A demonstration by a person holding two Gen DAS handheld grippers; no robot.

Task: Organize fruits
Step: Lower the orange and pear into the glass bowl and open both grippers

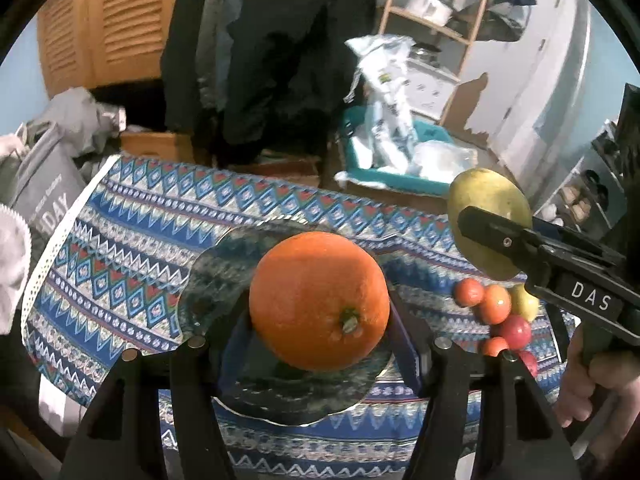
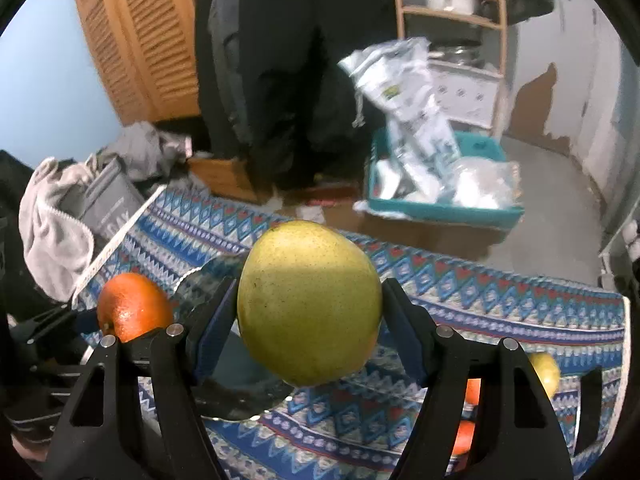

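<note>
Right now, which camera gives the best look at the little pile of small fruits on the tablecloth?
The left wrist view: the small fruits lie clustered in the open beside the glass plate. In the right wrist view, the right claw hides most of them.

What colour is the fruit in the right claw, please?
Yellow-green, finely speckled pear; right wrist view shows it best.

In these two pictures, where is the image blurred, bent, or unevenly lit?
Left wrist view: orange sharp, plate glossy, tablecloth curved by the fisheye, corners black. Right wrist view: pear half lit, top shaded; bags behind are blurred.
</note>
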